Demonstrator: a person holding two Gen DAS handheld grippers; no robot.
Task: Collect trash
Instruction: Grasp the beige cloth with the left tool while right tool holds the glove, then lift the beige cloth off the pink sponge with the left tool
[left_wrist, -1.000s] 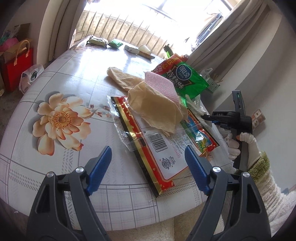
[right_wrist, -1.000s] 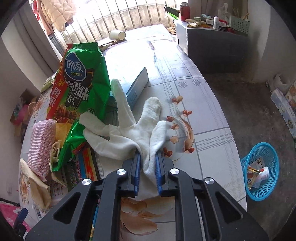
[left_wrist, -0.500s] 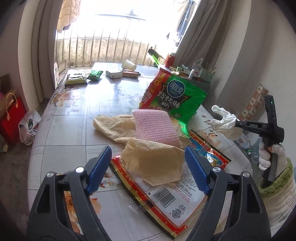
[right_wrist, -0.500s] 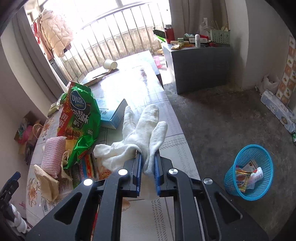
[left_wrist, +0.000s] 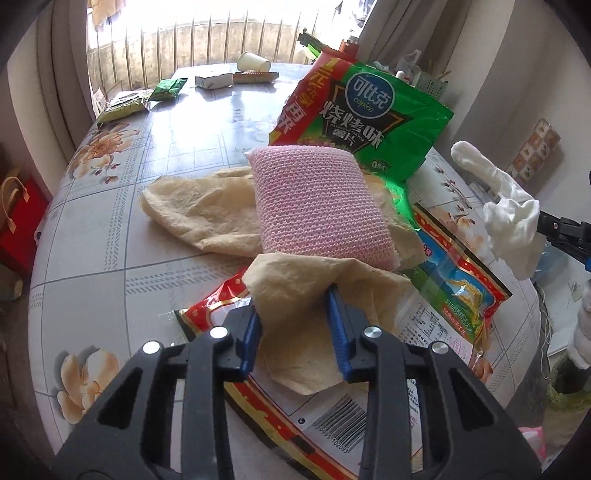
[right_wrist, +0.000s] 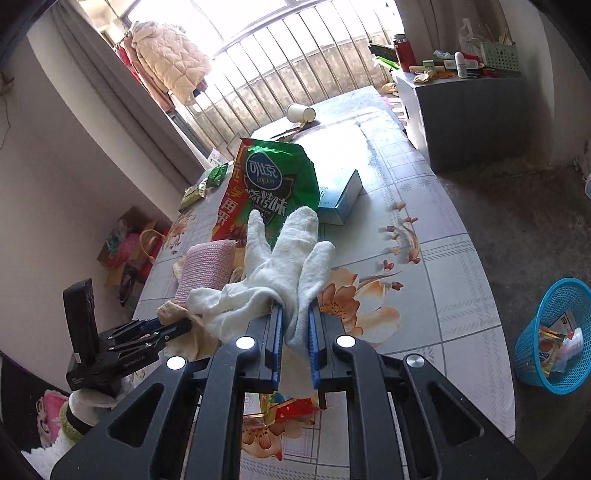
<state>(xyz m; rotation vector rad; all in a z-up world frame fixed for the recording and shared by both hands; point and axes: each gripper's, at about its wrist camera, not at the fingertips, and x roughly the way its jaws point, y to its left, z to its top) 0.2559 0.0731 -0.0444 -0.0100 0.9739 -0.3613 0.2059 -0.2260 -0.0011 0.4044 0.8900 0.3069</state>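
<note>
White cloth glove clamped between right gripper fingers, lifted off table; beige wrapper between left gripper fingers, closing, grip uncertain. Blue basket on floor, right of fingers, partly filled. Chip bag, pink sponge ahead, uncollected

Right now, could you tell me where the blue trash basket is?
The blue basket stands on the floor at the right wrist view's right edge, apart from the table.
</note>
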